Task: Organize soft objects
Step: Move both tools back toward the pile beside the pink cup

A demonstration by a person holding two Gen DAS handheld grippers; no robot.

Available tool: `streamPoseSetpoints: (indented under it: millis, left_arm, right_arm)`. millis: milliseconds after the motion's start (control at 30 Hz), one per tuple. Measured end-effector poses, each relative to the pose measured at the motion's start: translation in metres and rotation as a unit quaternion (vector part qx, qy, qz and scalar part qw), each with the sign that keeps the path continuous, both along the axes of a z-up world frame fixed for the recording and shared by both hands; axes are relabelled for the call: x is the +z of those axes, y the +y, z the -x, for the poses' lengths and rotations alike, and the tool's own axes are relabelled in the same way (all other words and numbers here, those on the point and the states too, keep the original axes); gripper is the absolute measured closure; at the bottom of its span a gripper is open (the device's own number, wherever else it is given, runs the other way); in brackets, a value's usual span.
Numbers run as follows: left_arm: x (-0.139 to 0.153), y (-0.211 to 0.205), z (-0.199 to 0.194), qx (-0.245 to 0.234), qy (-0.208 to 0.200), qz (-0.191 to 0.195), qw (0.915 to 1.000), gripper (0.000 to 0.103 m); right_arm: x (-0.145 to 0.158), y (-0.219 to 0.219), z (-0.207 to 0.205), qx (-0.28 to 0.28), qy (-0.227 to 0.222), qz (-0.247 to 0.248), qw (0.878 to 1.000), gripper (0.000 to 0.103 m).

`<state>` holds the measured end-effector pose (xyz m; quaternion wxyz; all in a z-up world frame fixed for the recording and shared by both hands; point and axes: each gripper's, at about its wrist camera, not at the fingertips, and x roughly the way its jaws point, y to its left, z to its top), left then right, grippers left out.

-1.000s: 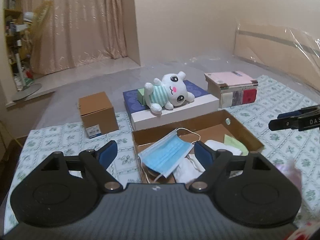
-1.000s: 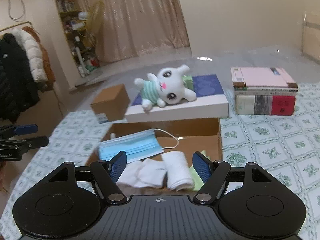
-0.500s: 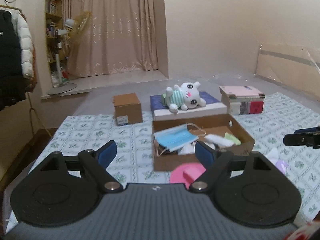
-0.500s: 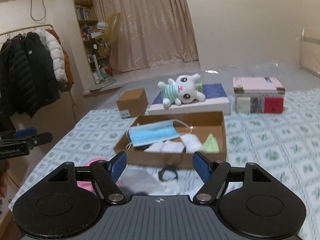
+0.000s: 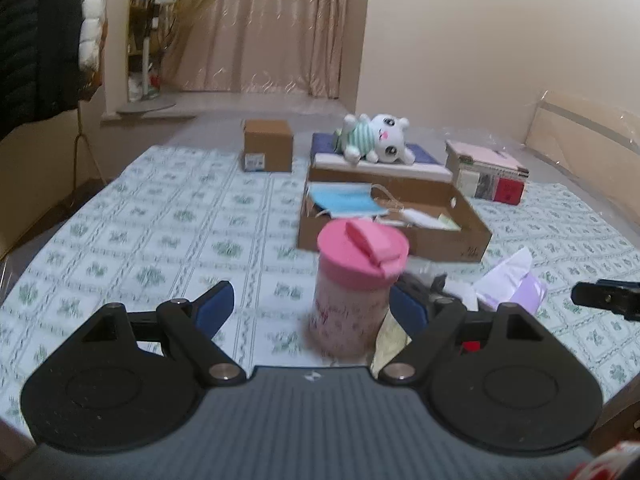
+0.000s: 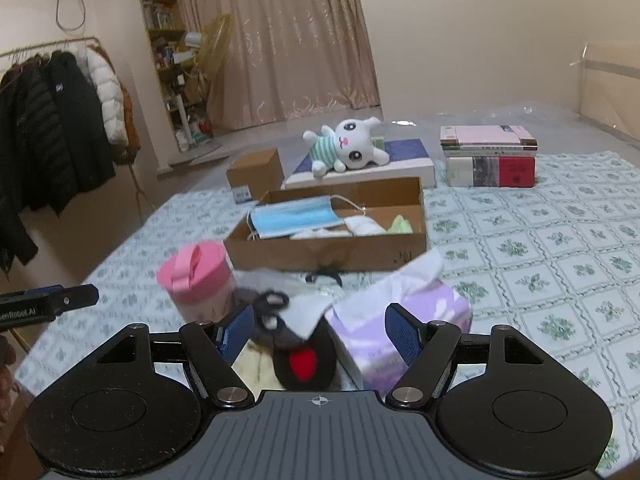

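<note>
While the left gripper [image 5: 308, 306] is hovering wide open and holding nothing at the bottom of the left wrist view, a pink-lidded cup [image 5: 357, 286] is standing upright between its blue fingers [image 5: 212, 310], nearer the right-hand one and looking blurred. Behind the cup, in the middle of the frame, a shallow cardboard tray [image 5: 470, 224] is sitting on the patterned cloth [image 5: 168, 232], holding a blue face mask [image 5: 346, 202] and some white folded cloths [image 5: 416, 216]. Further up, a white plush bunny [image 5: 376, 142] is lying on a flat box, with a small brown carton [image 5: 267, 150] to its left and a stack of books [image 5: 486, 174] to its right. At the right edge, the tip of the right gripper [image 5: 606, 300] is poking in, and its fingers' spread cannot be told from here. Turning to the right wrist view, the right gripper [image 6: 318, 330] is likewise standing wide open and gripping nothing; between its fingers a dark soft item [image 6: 300, 354] with a red spot is lying beside a purple tissue pack [image 6: 392, 314]. The cup [image 6: 198, 280] is showing at centre left, the tray [image 6: 328, 254] with the mask [image 6: 294, 220] at centre, the bunny [image 6: 348, 150] above it, and the left gripper's tip [image 6: 52, 302] at the left edge.
</note>
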<state>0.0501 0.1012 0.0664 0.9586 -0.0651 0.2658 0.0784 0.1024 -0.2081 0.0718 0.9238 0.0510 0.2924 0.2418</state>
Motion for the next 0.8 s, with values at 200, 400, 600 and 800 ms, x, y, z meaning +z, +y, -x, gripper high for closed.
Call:
streamPoseSetpoints:
  millis: [200,400,600,800]
  left_arm:
    - [-0.013,-0.007,0.009,0.001,0.013,-0.006,0.9999,0.02]
    - [-0.025,-0.02,0.007,-0.015,0.029,-0.007,0.9995,0.02]
    - [-0.037,-0.028,0.001,-0.031,0.039,-0.001,0.9987,0.02]
    - [-0.048,-0.032,-0.005,-0.04,0.052,-0.003,0.9978,0.02]
  right_arm:
    - [-0.017,-0.005,0.008,-0.004,0.021,0.004,1.0,0.031]
    - [-0.025,-0.001,0.013,0.004,0.019,0.021,1.0,0.031]
    - [-0.033,0.003,0.01,0.005,0.024,0.027,0.999,0.031]
    - [-0.042,0.01,0.007,0.01,0.032,0.03,0.999,0.031]
